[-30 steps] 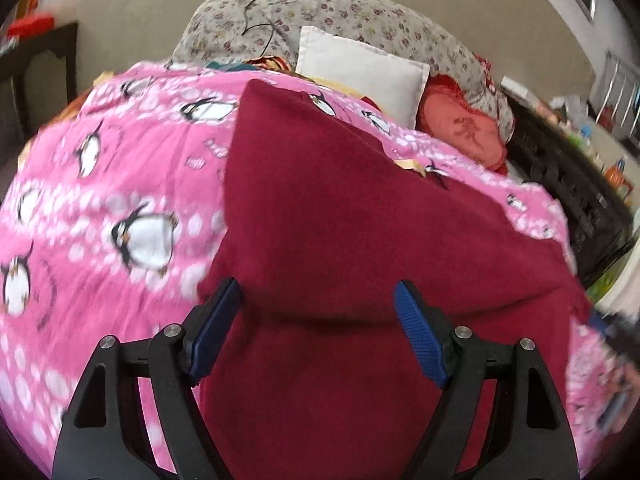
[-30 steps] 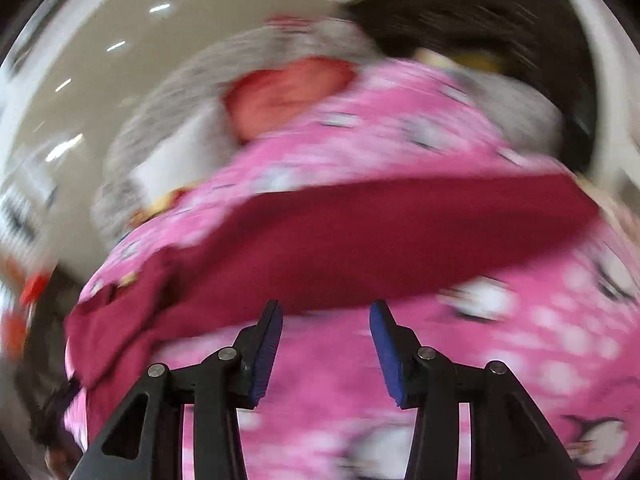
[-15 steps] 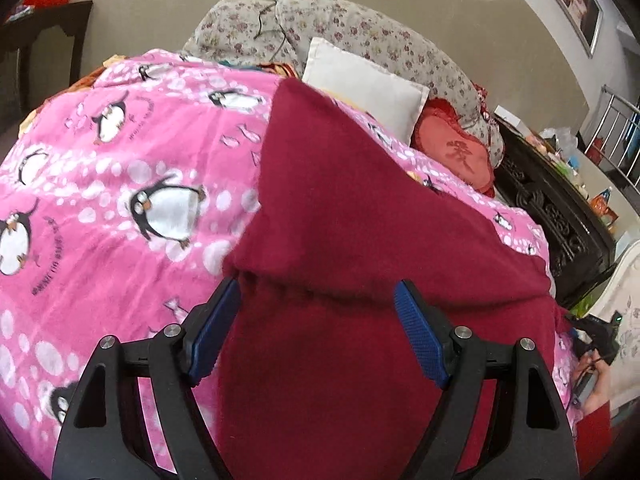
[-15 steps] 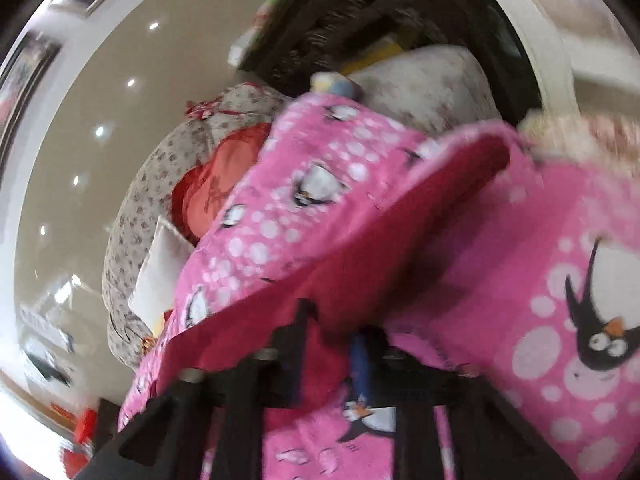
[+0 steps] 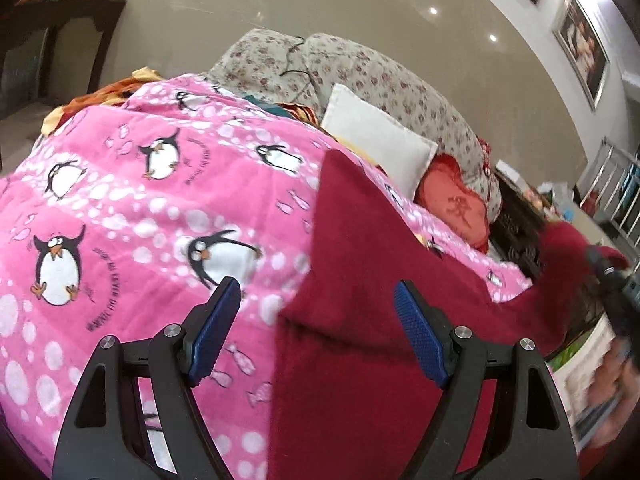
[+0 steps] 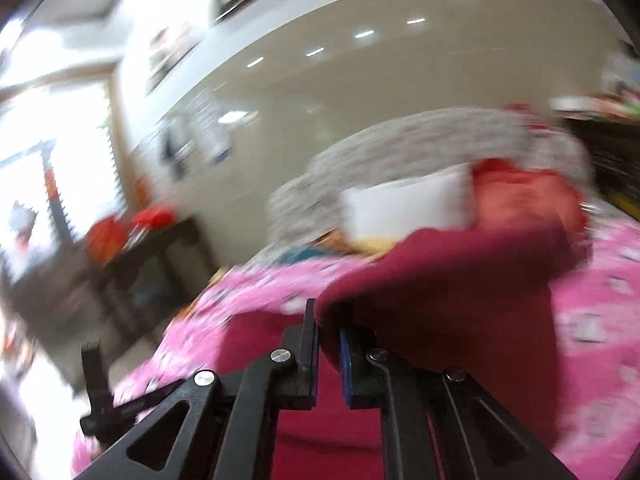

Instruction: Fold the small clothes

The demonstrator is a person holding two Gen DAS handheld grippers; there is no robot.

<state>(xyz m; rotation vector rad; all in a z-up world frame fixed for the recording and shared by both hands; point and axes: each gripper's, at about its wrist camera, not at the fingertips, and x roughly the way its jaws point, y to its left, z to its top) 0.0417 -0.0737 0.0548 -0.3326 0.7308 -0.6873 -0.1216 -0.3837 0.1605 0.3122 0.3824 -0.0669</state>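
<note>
A dark red garment [image 5: 360, 264] lies partly folded on a pink penguin blanket [image 5: 132, 208]. My left gripper [image 5: 316, 328] is open and empty, its blue pads over the garment's left edge. My right gripper [image 6: 329, 340] is shut on an edge of the red garment [image 6: 460, 280] and holds it lifted above the blanket [image 6: 256, 292]; this view is blurred by motion. In the left wrist view the right gripper [image 5: 616, 284] shows dimly at the far right with lifted red cloth.
A white pillow [image 5: 376, 148], a red cushion [image 5: 456, 204] and a floral bolster [image 5: 360, 76] lie at the bed's far end. A dark table [image 5: 48, 32] stands far left. Dark furniture [image 5: 520, 232] stands right of the bed.
My right gripper has closed on the garment's edge and lifted it, swinging fast. My left gripper has shifted left, so the garment now sits more to its right.
</note>
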